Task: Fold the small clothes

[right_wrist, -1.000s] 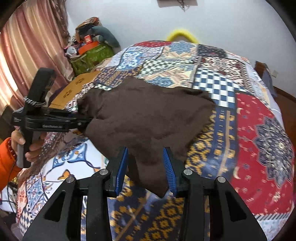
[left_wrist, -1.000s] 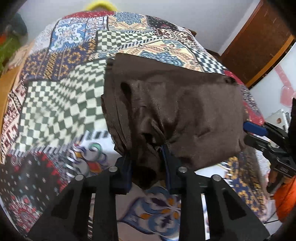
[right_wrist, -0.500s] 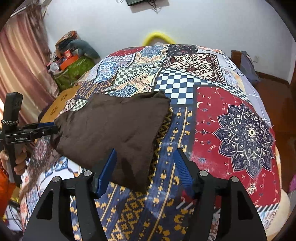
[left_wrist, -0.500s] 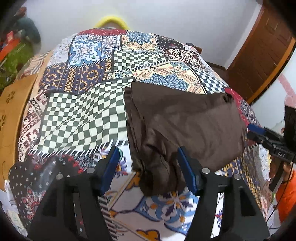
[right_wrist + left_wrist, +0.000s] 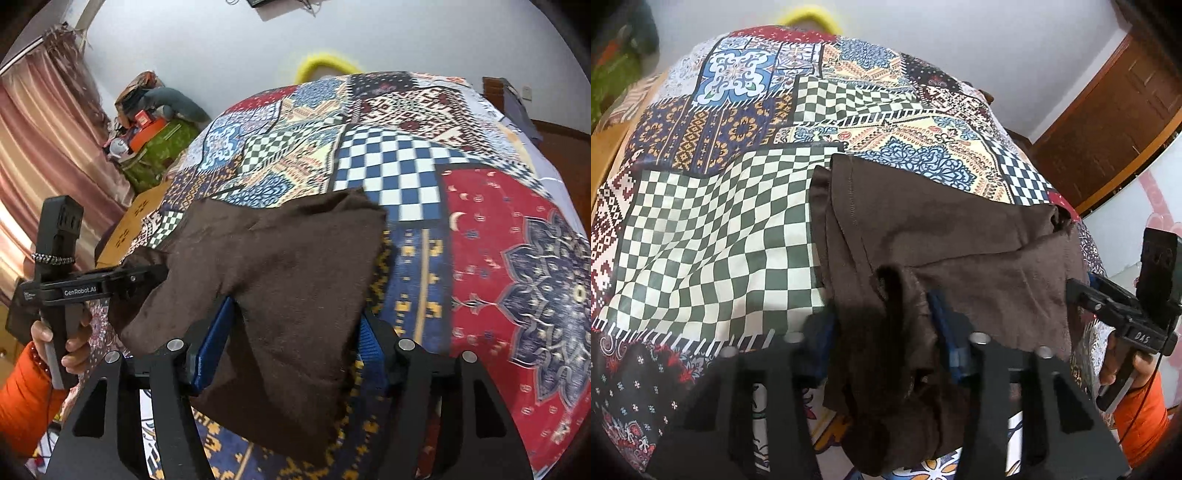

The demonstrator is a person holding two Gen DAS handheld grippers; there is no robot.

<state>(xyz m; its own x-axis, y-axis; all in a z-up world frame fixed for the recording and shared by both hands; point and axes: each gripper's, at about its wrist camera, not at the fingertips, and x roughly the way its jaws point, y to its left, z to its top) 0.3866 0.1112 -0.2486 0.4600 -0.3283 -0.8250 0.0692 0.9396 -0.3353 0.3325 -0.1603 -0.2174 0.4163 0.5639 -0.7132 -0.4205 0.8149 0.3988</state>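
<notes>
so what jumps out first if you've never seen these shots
The brown garment bunched in the middle of a loud patchwork bedspread. Blue-padded tongs meet it from both near corners, the left tongs and right tongs each with cloth between the pads.

A bed under a patchwork cover [image 5: 480, 221] fills the room's middle — checks, florals, a red panel with a dark medallion. Behind it stands a plain pale wall [image 5: 221, 44], with a yellow ring [image 5: 325, 62] at the bed's far end. Pink curtains [image 5: 44, 147] hang on one side, light glowing through them, beside a cluttered pile [image 5: 155, 125]. A brown wooden door [image 5: 1108, 122] stands on the other side — closed.
</notes>
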